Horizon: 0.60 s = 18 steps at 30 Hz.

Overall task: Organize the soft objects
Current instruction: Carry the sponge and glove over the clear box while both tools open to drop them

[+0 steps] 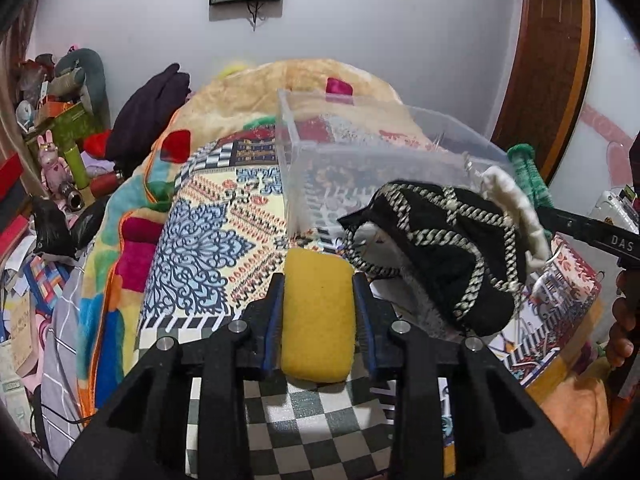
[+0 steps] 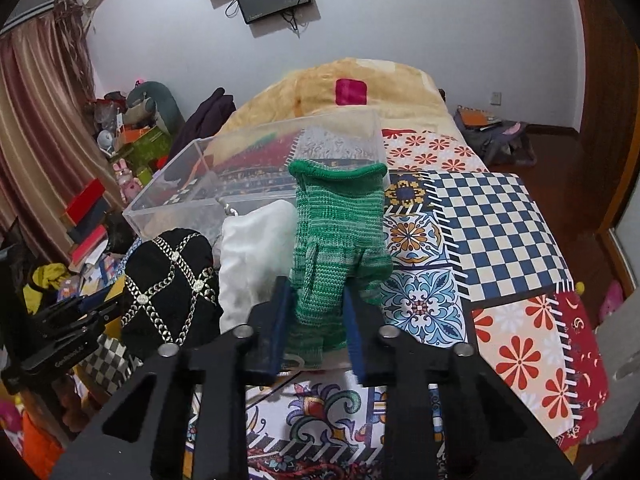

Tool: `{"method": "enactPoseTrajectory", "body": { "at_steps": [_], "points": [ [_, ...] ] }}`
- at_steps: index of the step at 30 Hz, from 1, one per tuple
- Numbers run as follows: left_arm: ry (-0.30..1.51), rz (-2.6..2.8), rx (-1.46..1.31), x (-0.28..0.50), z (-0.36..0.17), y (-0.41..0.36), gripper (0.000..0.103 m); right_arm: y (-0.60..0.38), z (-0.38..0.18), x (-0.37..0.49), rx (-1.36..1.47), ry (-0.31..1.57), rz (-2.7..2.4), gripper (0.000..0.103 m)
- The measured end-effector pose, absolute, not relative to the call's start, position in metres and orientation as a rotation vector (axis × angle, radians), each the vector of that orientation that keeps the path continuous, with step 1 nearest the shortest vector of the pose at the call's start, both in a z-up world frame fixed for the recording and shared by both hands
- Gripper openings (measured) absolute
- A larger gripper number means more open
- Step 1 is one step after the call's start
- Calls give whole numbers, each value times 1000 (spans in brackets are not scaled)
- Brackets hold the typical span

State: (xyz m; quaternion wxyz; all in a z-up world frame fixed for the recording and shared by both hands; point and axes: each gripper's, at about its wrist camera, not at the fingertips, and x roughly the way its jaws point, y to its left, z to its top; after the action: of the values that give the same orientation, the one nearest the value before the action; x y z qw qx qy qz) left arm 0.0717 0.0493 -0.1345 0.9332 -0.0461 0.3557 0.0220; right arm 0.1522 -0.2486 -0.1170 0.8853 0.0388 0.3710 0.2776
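Ahead of both pairs of fingers we see the patterned bedcover (image 2: pixel 500 220), which carries every item. The clear plastic box (image 1: pixel 320 148) stands on it, beyond the left fingertips and slightly to their right; in the right wrist view the same box (image 2: pixel 192 184) lies beyond the fingertips and to their left.

To the right of the left fingers, and apparently above the cover, we find the black hat with chain trim (image 1: pixel 444 256); in the right view it (image 2: pixel 168 280) sits left of the fingers. Touching its far side is a white fluffy item (image 2: pixel 256 256), just left of the right fingertips.

Our right gripper (image 2: pixel 314 320) is clamped on the green knitted glove (image 2: pixel 336 240), which stands up between the fingers with its cuff pointing away toward the box.

Our left gripper (image 1: pixel 318 300) is closed on the yellow sponge (image 1: pixel 318 316), which fills the gap between both pads and projects forward past the fingertips.
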Motion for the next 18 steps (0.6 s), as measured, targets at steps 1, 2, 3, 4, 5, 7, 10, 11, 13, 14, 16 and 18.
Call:
{"method": "enactPoseTrajectory", "body": {
  "at_steps": [1, 2, 3, 4, 5, 7, 10, 11, 13, 14, 16, 18],
  "points": [
    [718, 43, -92, 70, -131, 49, 32, -249, -116, 152, 81, 763, 574, 16],
    [701, 40, -89, 69, -125, 47, 32, -250, -111, 149, 81, 748, 573, 15],
    [688, 37, -87, 67, -121, 46, 32, -252, -109, 149, 83, 738, 576, 14],
    [674, 35, -86, 66, -116, 45, 32, -253, -104, 147, 85, 723, 579, 13],
    [660, 33, -85, 65, -111, 45, 32, -254, -99, 145, 85, 705, 578, 13],
    [628, 26, -82, 64, -99, 44, 32, -254, -90, 140, 81, 673, 581, 13],
    [582, 16, -74, 66, -82, 43, 32, -252, -76, 137, 75, 632, 589, 13],
    [572, 14, -72, 68, -77, 43, 32, -250, -71, 137, 72, 617, 590, 13],
    [551, 8, -72, 73, -67, 43, 32, -248, -62, 138, 67, 590, 593, 13],
    [540, 2, -76, 78, -62, 44, 32, -248, -59, 140, 67, 581, 595, 13],
    [524, -4, -83, 85, -55, 45, 32, -245, -53, 144, 61, 562, 597, 13],
    [516, -3, -84, 98, -49, 46, 32, -241, -49, 148, 55, 548, 596, 13]
  ]
}}
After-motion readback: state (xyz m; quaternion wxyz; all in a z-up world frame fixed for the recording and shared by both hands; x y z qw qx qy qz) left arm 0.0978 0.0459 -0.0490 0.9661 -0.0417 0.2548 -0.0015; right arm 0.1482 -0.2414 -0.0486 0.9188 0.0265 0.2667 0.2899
